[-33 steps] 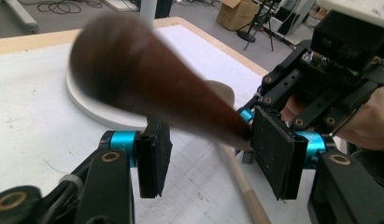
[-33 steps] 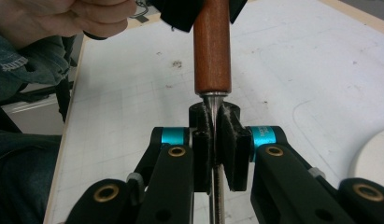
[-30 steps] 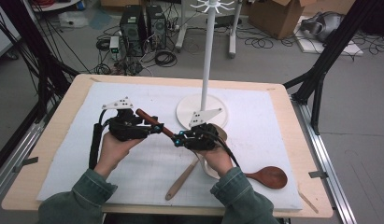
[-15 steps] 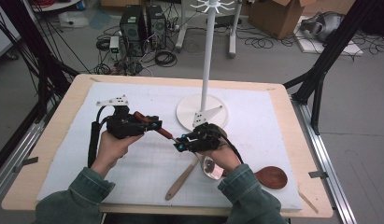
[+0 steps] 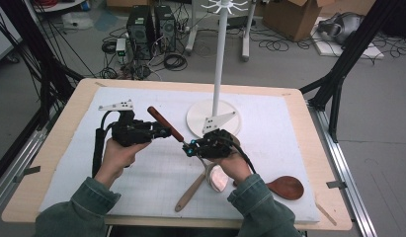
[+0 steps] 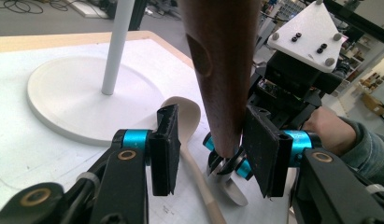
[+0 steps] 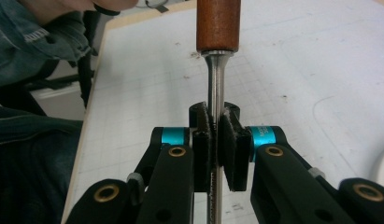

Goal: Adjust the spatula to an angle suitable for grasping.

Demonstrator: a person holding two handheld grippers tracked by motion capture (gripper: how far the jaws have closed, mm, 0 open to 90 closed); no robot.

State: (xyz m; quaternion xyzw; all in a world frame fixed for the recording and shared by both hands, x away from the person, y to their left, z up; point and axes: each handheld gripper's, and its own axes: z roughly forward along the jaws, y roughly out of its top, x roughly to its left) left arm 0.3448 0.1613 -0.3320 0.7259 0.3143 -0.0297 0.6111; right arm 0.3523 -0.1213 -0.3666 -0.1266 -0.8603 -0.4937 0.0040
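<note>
A utensil with a dark red-brown wooden handle [image 5: 164, 123] and a thin metal shaft [image 7: 216, 88] hangs above the white mat between the two hands. My right gripper [image 5: 188, 147] [image 7: 216, 135] is shut on the metal shaft just below the handle; its jaws have just been closing. The handle [image 6: 222, 70] passes between the pads of my left gripper [image 5: 158, 132] [image 6: 210, 135]. It lies against the right pad [image 6: 262, 149], and a gap separates it from the left one. These jaws have just been opening. A shiny bowl [image 5: 218, 177] shows under the right hand.
A white rack with a round base [image 5: 200, 121] and tall pole [image 5: 219, 59] stands just behind the hands. A pale wooden spoon [image 5: 190, 190] lies under the right hand, a dark red-brown spoon [image 5: 285, 187] at the front right. Cables and boxes lie on the floor beyond the table.
The left pads held the handle closer half a second ago and now stand apart from it on one side. Both hands have stayed nearly in place.
</note>
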